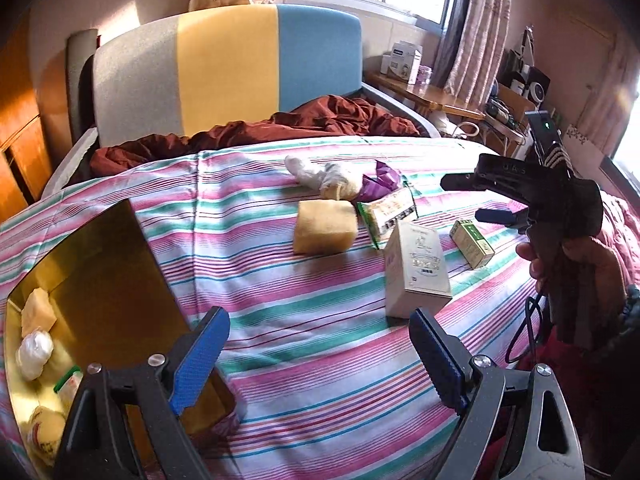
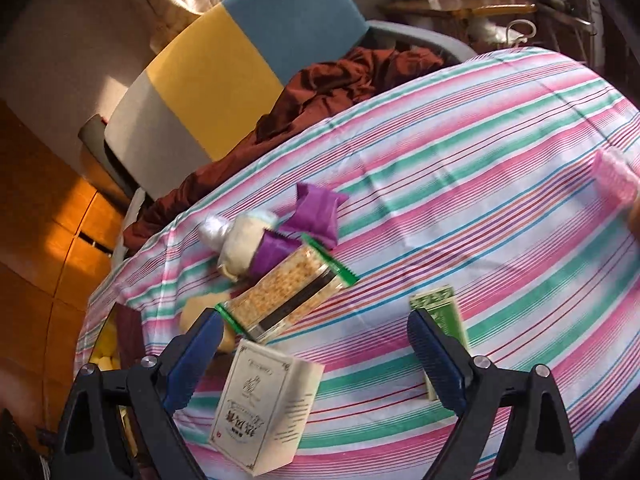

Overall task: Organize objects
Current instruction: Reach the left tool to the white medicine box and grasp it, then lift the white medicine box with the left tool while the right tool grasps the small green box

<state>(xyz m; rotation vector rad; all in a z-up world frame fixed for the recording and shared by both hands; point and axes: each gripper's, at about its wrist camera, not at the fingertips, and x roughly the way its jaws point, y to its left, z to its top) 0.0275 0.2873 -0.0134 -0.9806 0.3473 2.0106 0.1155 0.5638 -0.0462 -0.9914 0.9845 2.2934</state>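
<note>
Loose items lie on the striped bedspread: a yellow sponge, a cream carton, a small green box, a cracker packet, a purple wrapper and a cloth pouch. An open gold box at the left holds several items. My left gripper is open and empty, between the gold box and the carton. A hand holds my right gripper, open, above the green box. In the right wrist view the right gripper hovers open over the cream carton; the green box sits by its right finger.
A grey, yellow and blue headboard and a dark red blanket lie beyond the items. A wooden side table with boxes stands at the back right. An orange wooden cabinet is on the left. A pink object is blurred at the right edge.
</note>
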